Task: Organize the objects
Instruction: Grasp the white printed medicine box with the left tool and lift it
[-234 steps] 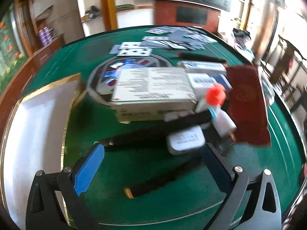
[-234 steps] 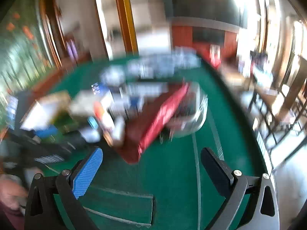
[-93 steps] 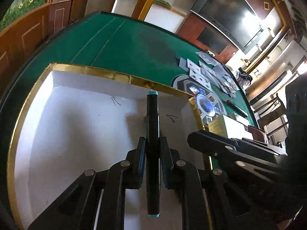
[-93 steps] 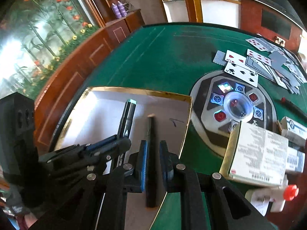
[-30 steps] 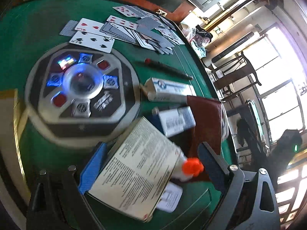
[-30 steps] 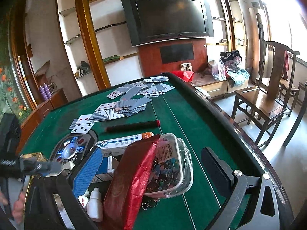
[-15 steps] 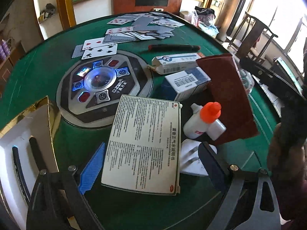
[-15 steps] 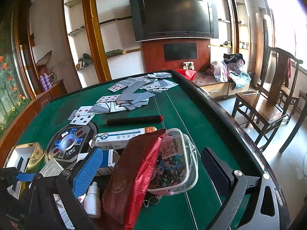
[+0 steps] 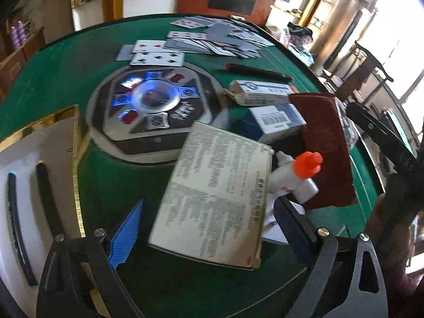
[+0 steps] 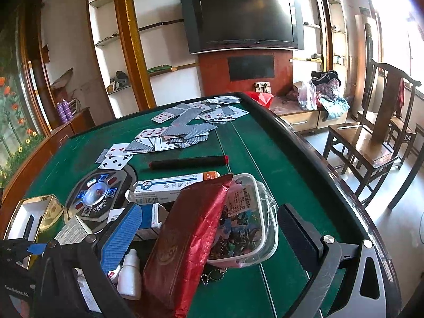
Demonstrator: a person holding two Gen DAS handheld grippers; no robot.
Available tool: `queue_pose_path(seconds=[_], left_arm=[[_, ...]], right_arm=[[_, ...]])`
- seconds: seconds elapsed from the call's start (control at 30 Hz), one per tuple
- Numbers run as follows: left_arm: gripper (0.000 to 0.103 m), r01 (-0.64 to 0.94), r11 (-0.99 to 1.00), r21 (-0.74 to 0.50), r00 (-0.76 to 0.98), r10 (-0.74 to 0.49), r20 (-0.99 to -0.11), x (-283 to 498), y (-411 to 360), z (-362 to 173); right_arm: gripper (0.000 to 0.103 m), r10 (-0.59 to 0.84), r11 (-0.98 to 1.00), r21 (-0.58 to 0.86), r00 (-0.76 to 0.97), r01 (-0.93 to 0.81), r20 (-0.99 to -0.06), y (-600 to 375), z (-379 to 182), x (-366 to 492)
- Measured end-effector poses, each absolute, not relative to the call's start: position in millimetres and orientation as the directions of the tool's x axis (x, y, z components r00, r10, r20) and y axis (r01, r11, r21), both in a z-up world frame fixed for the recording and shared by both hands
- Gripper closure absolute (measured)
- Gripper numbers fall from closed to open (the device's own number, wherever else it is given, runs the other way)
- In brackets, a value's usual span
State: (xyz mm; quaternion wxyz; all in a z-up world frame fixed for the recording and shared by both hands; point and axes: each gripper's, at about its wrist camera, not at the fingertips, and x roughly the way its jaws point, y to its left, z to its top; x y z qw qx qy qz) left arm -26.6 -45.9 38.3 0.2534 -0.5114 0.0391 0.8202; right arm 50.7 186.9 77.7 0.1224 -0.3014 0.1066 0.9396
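Fingers of both grippers spread, empty. Left gripper [image 9: 209, 228] straddles my printed box [image 9: 214, 198], long axis running forward between the jaws; right gripper [image 10: 209, 228] sits farther off.

At center left of the right wrist view we read "OZBOZZ" on the dark console [image 10: 99, 201] set in the table. The long white box [image 10: 172, 186] beside it carries Chinese characters. Print covers the big flat box [image 9: 214, 198] in the left wrist view, too blurred to read.
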Motion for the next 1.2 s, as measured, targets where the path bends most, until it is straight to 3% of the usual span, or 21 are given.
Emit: queue_pose_path(seconds=[0.1,0.23,0.47,0.67,0.83,0.9,1.03,1.2], left_arm=[[0.008,-0.428,-0.879,-0.210,-0.350,0.375,-0.858,-30.7,-51.2,36.0],[0.008,-0.452,-0.886,-0.104,-0.375,0.295,-0.879,-24.6,-36.8,29.6],[0.008,-0.459,-0.888,-0.031,-0.442,0.258,-0.859,-20.7,-13.1,32.7],[0.008,-0.419,-0.896,-0.150,-0.402,0.331,-0.854,-21.3,-27.5,26.9],[0.014,-0.344,-0.904,-0.253,-0.375,0.379,-0.846,-21.2,-49.1,23.6],[0.014,-0.341,-0.913,-0.223,-0.386,0.353,-0.852,-21.5,-47.0,23.4],[0.013,-0.354,-0.934,-0.050,-0.443,0.215,-0.870,-20.2,-25.2,19.2],[0.012,-0.333,-0.942,0.023,-0.494,0.154,-0.856,-19.9,-16.9,17.5]], right_arm=[[0.000,0.166,-0.948,0.124,-0.786,-0.294,-0.596,186.2,76.9,50.0],[0.000,0.165,-0.948,0.123,-0.784,-0.294,-0.598,186.4,76.8,49.4],[0.000,0.169,-0.950,0.112,-0.782,-0.291,-0.600,184.8,75.8,48.2],[0.000,0.164,-0.953,0.107,-0.782,-0.283,-0.602,181.6,75.2,47.6],[0.000,0.157,-0.956,0.106,-0.782,-0.274,-0.603,179.2,74.9,47.9],[0.000,0.157,-0.959,0.098,-0.782,-0.268,-0.604,177.1,74.8,47.3],[0.000,0.161,-0.963,0.077,-0.782,-0.257,-0.602,172.4,74.7,46.7],[0.000,0.166,-0.965,0.064,-0.778,-0.256,-0.606,170.2,73.3,44.9]])
